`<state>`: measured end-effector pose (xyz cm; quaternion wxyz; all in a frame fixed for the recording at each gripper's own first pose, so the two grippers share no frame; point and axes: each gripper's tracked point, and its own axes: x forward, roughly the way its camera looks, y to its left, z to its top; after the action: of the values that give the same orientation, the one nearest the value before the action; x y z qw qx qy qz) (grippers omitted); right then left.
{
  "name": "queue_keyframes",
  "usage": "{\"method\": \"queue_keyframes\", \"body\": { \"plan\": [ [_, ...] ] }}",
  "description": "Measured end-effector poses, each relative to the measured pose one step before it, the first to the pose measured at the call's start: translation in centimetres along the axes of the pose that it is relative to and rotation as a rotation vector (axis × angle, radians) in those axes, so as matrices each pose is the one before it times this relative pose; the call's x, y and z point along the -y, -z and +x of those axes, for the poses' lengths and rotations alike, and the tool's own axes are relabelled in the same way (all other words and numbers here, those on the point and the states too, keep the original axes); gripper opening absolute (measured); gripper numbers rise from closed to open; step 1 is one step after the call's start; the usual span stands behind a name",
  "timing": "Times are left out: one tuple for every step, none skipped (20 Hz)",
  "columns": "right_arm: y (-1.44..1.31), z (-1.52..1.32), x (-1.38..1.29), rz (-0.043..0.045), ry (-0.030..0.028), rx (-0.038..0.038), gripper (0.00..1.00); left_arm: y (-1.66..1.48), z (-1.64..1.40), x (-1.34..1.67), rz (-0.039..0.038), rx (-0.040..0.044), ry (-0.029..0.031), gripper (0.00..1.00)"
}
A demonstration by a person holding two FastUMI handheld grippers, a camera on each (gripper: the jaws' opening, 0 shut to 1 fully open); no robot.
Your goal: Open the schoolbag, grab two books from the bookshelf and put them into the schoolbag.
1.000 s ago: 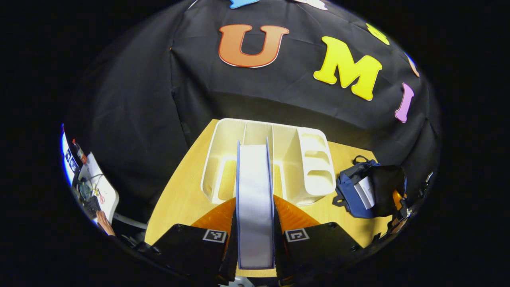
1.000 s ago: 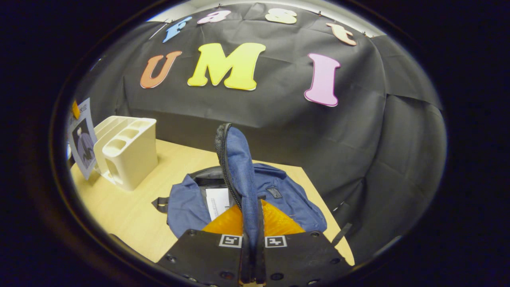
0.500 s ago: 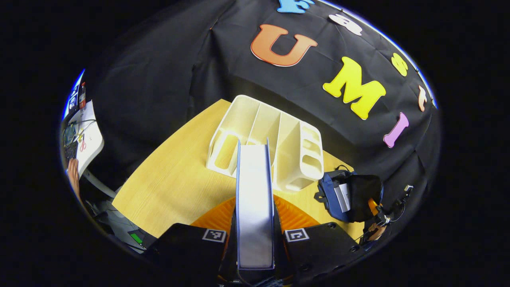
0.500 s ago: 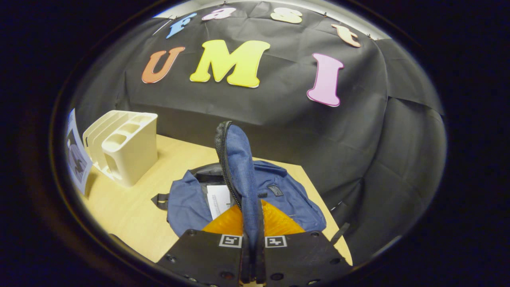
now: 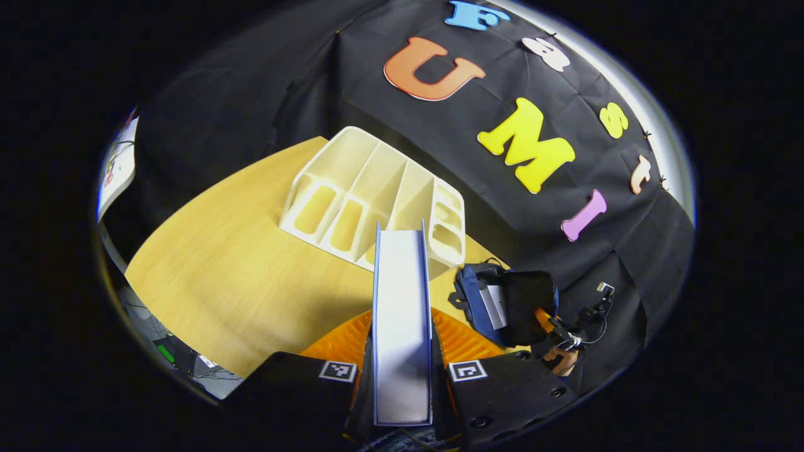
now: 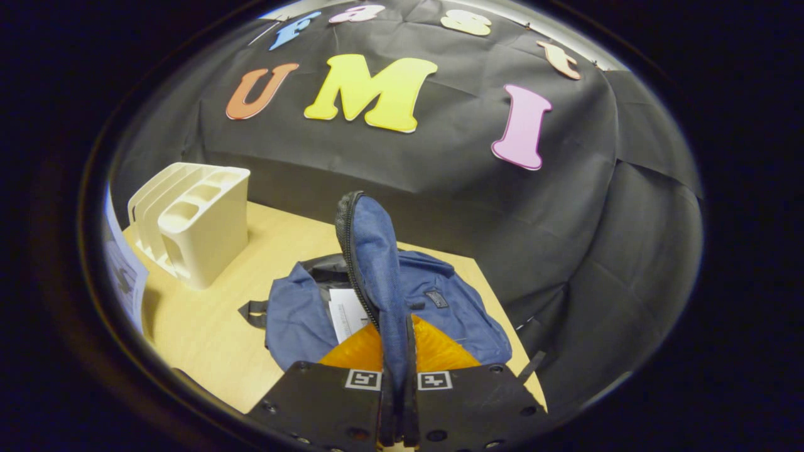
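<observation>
My left gripper [image 5: 402, 376] is shut on a book [image 5: 401, 314], held edge-on with its white pages towards the camera, lifted above the table. Behind it stands the cream bookshelf [image 5: 370, 201], its slots empty. The blue schoolbag [image 5: 487, 304] lies to the right of the shelf with a book [image 5: 496, 306] inside it. In the right gripper view my right gripper [image 6: 396, 389] is shut on the schoolbag's flap [image 6: 374, 263], holding it up by the zip edge. The schoolbag [image 6: 458, 314] gapes open below, a white-paged book [image 6: 345, 317] showing inside. The held book [image 6: 122, 276] shows at the far left.
The wooden table [image 5: 239, 276] has bare room in front of the bookshelf [image 6: 195, 232]. The booth's black cloth wall rises close behind shelf and bag. The other gripper and a hand [image 5: 562, 358] show beside the bag. A white desk [image 5: 116, 166] with clutter lies far left.
My left gripper has drawn the book up and back from the shelf and turned towards the bag. The right gripper keeps the flap raised, almost still.
</observation>
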<state>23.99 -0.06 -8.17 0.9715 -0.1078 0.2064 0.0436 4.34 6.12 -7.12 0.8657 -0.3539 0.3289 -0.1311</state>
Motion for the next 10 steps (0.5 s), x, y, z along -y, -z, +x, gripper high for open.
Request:
{"method": "queue_keyframes", "body": {
  "plan": [
    [0.018,-0.101,0.100,-0.00223,0.00091,-0.00146,0.06,0.234,0.886,0.588,-0.00685,-0.01044,0.01888,0.39],
    [-0.036,-0.124,0.089,0.00022,-0.00192,0.00043,0.06,0.472,0.883,0.918,-0.00482,-0.01459,0.02385,0.39],
    [-0.100,-0.047,0.027,-0.00172,-0.00083,0.00086,0.06,0.376,0.907,0.774,-0.01091,-0.01140,0.02134,0.39],
    [-0.169,0.000,0.137,-0.00131,0.00037,0.00102,0.06,0.283,0.880,0.843,-0.00505,-0.01349,0.02118,0.39],
    [-0.190,0.013,0.268,0.00114,-0.00259,0.00356,0.06,0.303,0.804,0.639,-0.00092,-0.01051,0.01589,0.39],
    [-0.178,-0.039,0.221,0.00206,-0.00314,0.00442,0.06,0.156,1.115,0.674,-0.00482,-0.00311,0.01735,0.39],
    [-0.405,0.059,0.297,0.00288,-0.00197,0.00786,0.06,-0.049,0.819,0.881,-0.00320,0.00059,0.02380,0.39],
    [-0.349,0.067,0.357,0.00668,-0.00345,0.00318,0.06,0.020,0.479,0.828,-0.00346,-0.00111,0.02377,0.39],
    [-0.463,0.107,0.187,0.00331,-0.00821,0.00841,0.06,-0.199,0.603,0.806,-0.01252,0.00178,0.02126,0.40],
    [-0.392,0.134,0.374,-0.00022,-0.00276,0.00941,0.06,-0.249,0.894,0.909,-0.00964,0.00130,0.01934,0.39]
  ]
}}
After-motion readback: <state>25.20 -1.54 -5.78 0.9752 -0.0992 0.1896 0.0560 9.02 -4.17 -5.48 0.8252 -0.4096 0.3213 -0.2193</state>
